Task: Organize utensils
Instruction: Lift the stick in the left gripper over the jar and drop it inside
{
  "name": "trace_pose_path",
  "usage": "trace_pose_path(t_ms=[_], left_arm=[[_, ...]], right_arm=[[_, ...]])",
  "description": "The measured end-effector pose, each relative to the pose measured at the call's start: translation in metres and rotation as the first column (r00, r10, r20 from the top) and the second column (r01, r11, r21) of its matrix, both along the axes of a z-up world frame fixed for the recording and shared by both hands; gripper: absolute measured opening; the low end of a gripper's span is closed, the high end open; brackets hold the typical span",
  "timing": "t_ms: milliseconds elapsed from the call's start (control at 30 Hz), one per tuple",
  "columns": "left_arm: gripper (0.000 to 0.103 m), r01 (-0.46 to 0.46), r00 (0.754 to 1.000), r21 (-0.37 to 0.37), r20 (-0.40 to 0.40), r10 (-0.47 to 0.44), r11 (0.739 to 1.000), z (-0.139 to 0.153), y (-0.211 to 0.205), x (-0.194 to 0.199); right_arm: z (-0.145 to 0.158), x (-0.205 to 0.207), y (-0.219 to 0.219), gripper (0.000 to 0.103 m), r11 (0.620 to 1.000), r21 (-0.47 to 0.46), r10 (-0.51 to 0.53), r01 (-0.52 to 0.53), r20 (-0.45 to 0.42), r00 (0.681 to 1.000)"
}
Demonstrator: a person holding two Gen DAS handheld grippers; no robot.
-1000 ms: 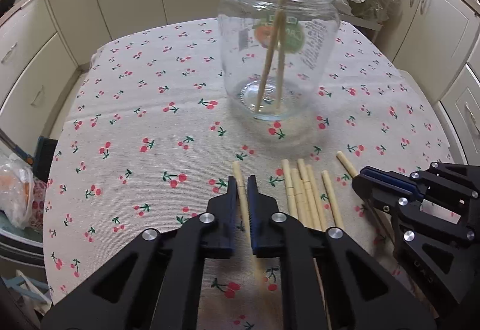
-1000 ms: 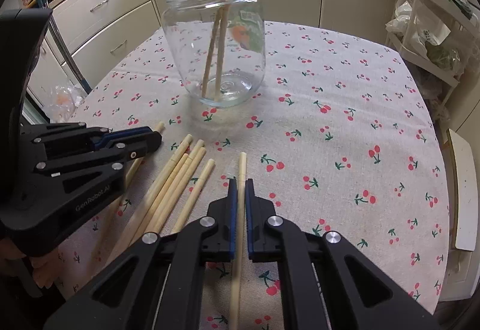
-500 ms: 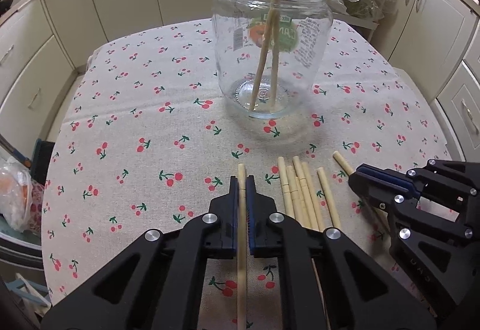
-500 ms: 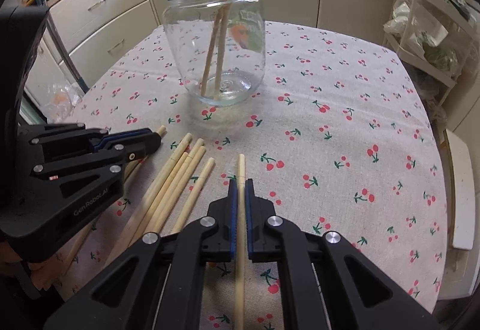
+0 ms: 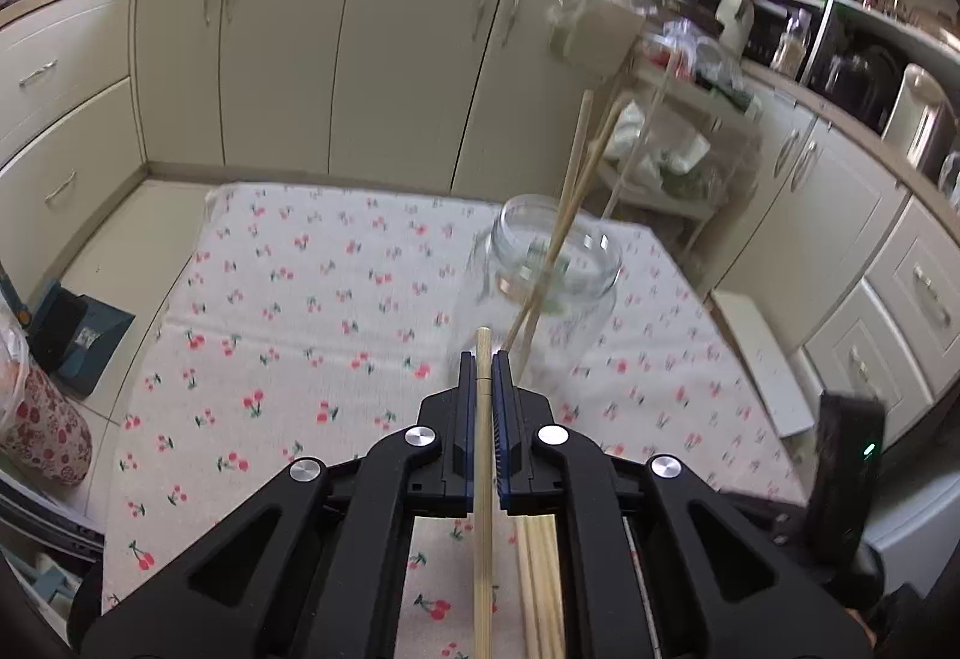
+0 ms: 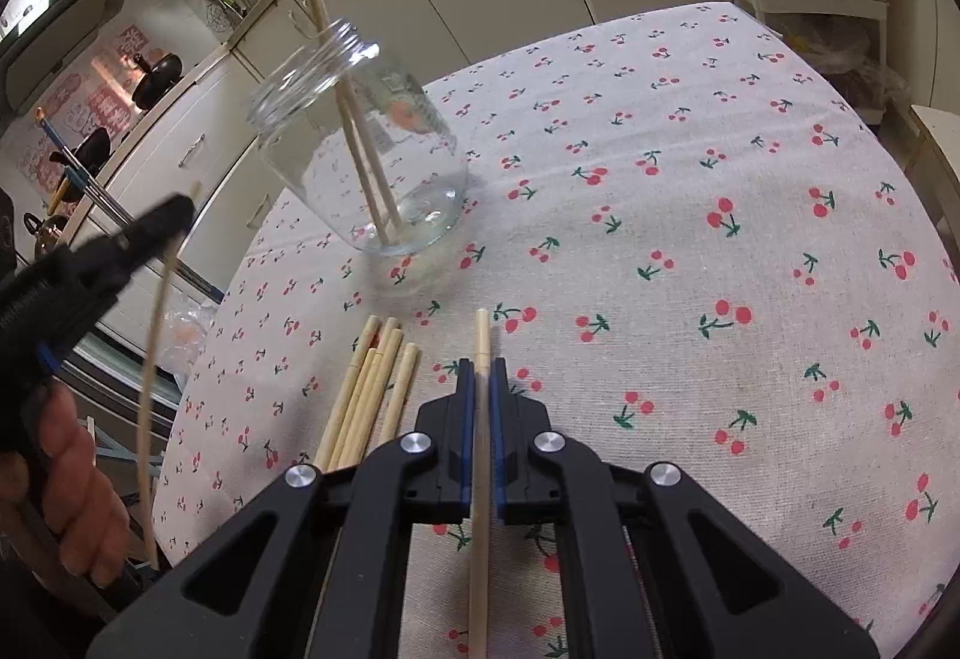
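A table is being covered by a cherry cloth (image 6: 690, 239), with pale kitchen cupboards (image 5: 384, 59) behind it. Nearest, one chopstick (image 6: 480, 419) is being squeezed between the closed fingers of the right gripper (image 6: 480, 371), its tip sticking out past them. Another chopstick (image 5: 483, 449) is being gripped the same way by the shut left gripper (image 5: 483, 365). Loose chopsticks (image 6: 366, 395) are lying just beside the right gripper, near the table's front edge. Farther off, near the middle, two chopsticks (image 6: 360, 161) are being held by a glass jar (image 6: 372, 161). Since a second ago, the left gripper is being lifted off the cloth with its chopstick.
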State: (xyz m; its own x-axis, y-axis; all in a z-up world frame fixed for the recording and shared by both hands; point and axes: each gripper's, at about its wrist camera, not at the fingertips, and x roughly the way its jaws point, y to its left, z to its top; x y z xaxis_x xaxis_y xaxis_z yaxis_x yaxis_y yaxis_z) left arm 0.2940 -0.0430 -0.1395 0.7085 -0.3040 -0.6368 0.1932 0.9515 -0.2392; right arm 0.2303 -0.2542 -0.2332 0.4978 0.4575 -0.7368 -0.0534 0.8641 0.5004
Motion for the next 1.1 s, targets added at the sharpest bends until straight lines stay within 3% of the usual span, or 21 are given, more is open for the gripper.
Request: trace_pose_path(t_ms=[300,600,900,1100], left_arm=[[0.005,0.002,0.984,-0.095,0.179,0.015,0.996,0.06,0.004,0.005],[0.005,-0.013,0.94,-0.176,0.333,0.072,0.984,0.116,-0.005,0.033],[0.005,-0.124,0.887,-0.229,0.41,0.211,0.965,0.121,-0.017,0.071],[0.005,-0.179,0.835,-0.243,0.475,0.278,0.953,0.12,-0.024,0.087]], right_arm=[[0.001,-0.002,0.004,0.006,1.0,0.0,0.005,-0.005,0.002,1.0],[-0.001,0.0,0.001,0.006,1.0,0.019,0.003,-0.003,-0.008,1.0],[-0.001,0.0,0.003,0.006,1.0,0.009,0.009,-0.009,0.0,1.0],[-0.001,-0.001,0.006,0.006,1.0,-0.001,0.017,-0.017,0.005,1.0]])
